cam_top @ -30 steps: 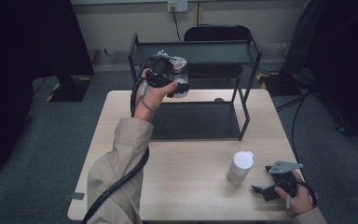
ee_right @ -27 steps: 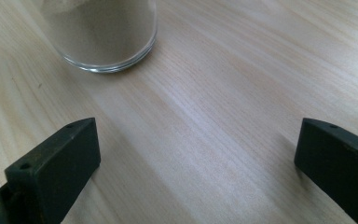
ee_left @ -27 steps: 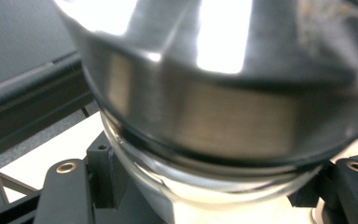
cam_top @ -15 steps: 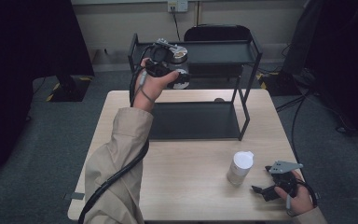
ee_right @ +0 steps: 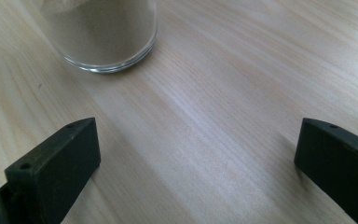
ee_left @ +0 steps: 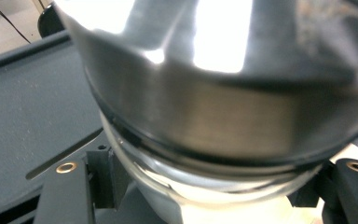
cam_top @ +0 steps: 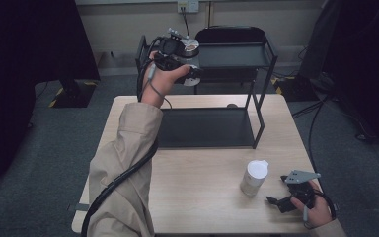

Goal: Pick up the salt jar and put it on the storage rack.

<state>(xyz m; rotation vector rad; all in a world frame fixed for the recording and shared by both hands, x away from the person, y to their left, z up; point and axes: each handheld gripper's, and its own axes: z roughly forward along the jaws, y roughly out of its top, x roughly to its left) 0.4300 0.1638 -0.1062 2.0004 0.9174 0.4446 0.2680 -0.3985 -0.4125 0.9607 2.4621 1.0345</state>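
Dark curtains hang behind a pale wooden counter [cam_top: 202,197] carrying a black two-tier shelf [cam_top: 256,54]. At left, the left claw [cam_top: 190,61] is raised to the top tier, clamped on a metal-lidded glass jar [ee_left: 205,93], probably to set it there. Further right, a powder-filled jar [cam_top: 253,177] stands on the counter; just beside it the right claw [cam_top: 276,202] rests low, jaws apart, likely waiting its turn.

2 jars [cam_top: 253,177] [cam_top: 191,52], 1 rack [cam_top: 256,106], 1 table [cam_top: 202,197], 1 chair [cam_top: 229,34].
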